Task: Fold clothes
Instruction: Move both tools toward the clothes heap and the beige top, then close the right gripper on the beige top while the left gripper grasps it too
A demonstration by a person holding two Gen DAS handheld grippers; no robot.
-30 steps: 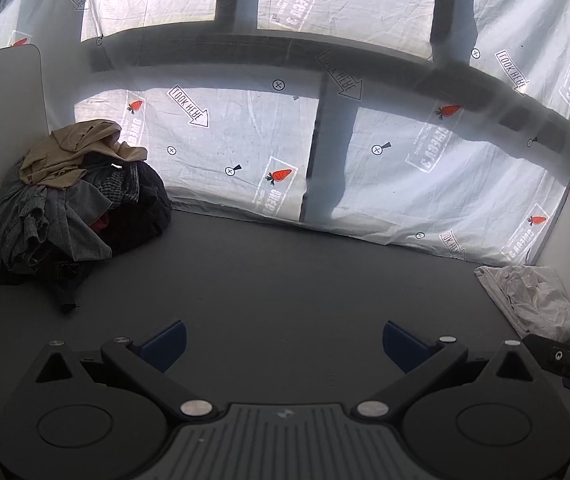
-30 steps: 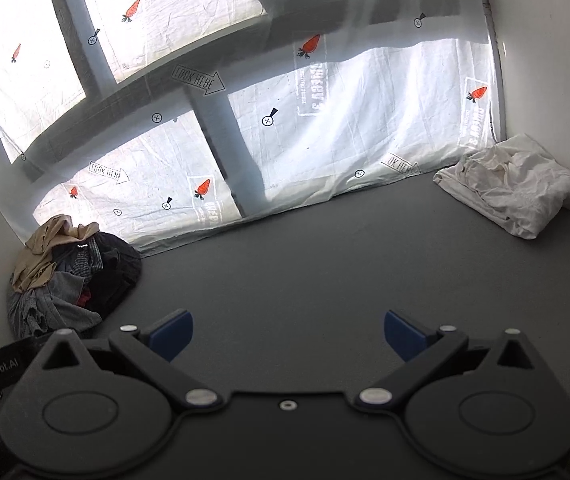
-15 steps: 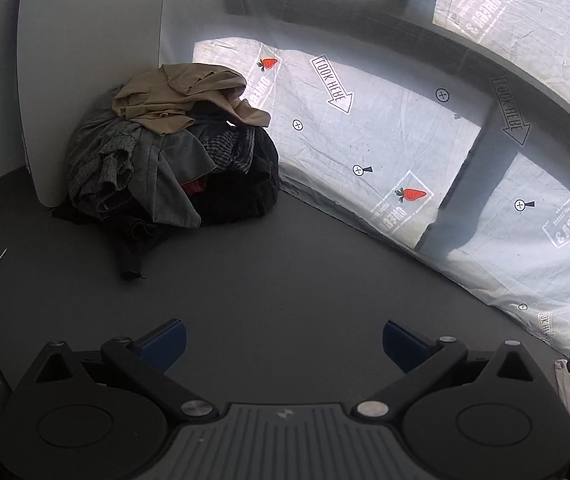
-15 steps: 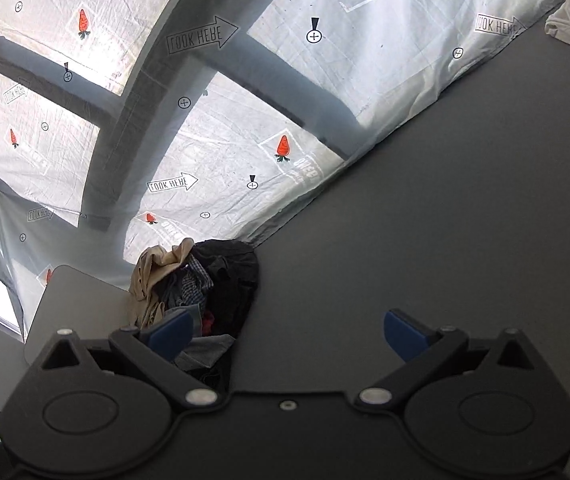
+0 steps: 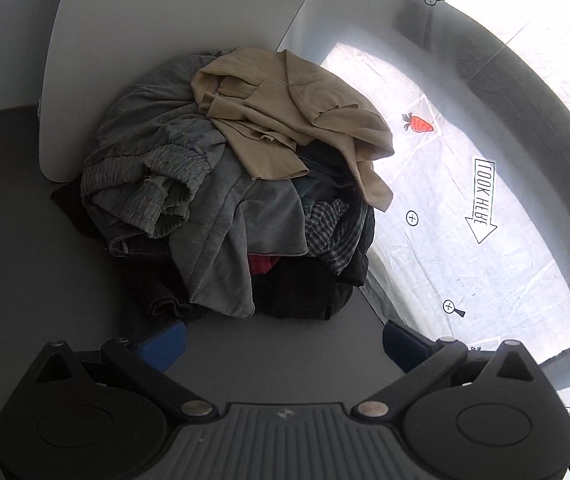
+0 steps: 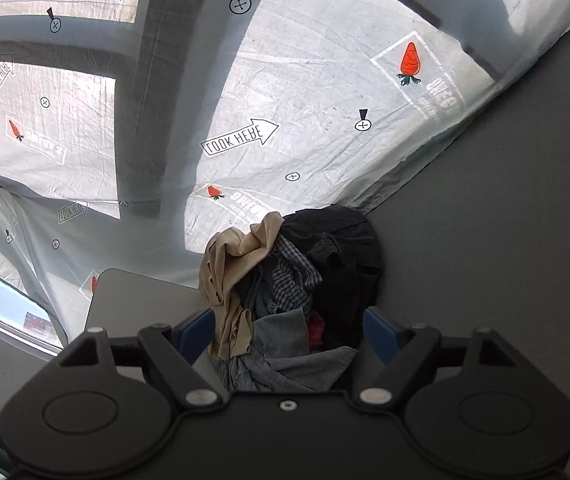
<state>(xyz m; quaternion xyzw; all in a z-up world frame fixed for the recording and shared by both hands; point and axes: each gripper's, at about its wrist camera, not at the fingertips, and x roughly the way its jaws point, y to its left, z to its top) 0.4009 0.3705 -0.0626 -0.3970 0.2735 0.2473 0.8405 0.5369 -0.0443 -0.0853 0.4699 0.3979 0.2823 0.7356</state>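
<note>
Tan cloth tops the pile of clothes [image 5: 241, 184] heaped on the grey tabletop [image 5: 25, 264] against a white board [image 5: 157, 40], just ahead of my left tool [image 5: 283, 344], which gapes empty. My right tool [image 6: 287, 330], likewise spread and empty, frames the same pile and alone shows the carrot-printed sheet [image 6: 305, 100] spreading wide behind.

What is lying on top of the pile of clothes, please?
A tan garment lies crumpled on top of the pile, over grey, checked, red and black clothes. What lies deeper in the pile is covered.
</note>
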